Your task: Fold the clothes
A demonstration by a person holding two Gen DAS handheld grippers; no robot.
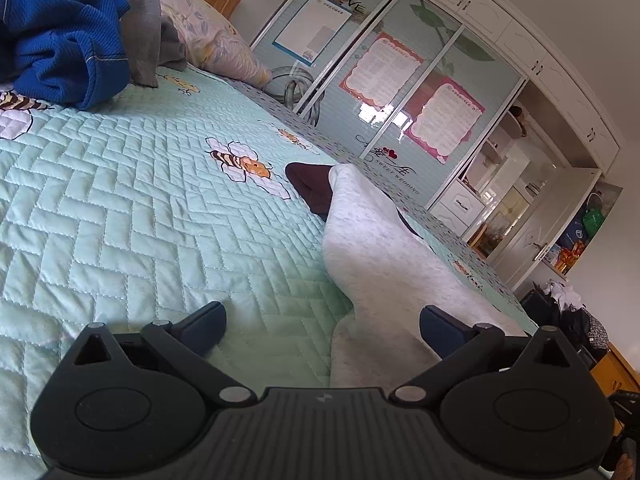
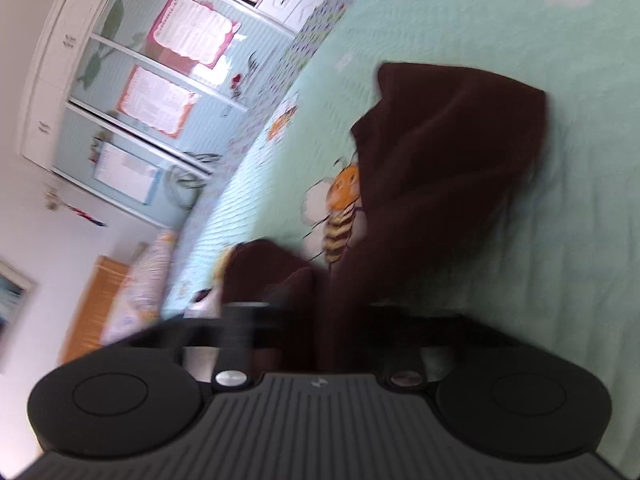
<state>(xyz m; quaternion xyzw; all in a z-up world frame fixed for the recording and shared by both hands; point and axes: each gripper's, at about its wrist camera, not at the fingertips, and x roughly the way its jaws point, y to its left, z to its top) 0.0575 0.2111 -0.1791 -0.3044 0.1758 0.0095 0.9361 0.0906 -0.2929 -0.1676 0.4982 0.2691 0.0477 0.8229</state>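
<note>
Left gripper (image 1: 322, 326): released, its two dark fingers spread wide and low over the bed, nothing pinched between them; the right finger (image 1: 440, 330) sits over the near edge of the white cloth.
Right gripper (image 2: 316, 312): its fingers are drawn in close around a bunch of the dark brown garment (image 2: 444, 184); the view is blurred, but the cloth runs straight down between them, so it looks grasped.
Dark brown garment: lies crumpled on the quilt ahead of the right gripper, one fold rising to the far side, another lump nearer on the left.
White garment (image 1: 372, 248): spread on the right part of the bed, running from the left gripper away toward the far edge, with a dark brown corner (image 1: 310, 188) poking out beyond it.
Quilt (image 1: 140, 184): pale green, stitched in a zigzag, printed with bees.
Blue garment (image 1: 60, 36): heaped far left by a grey one (image 1: 150, 40), beside the floral pillow (image 1: 212, 28).
Wardrobe (image 1: 400, 80): sliding doors with posters, beyond the bed.
</note>
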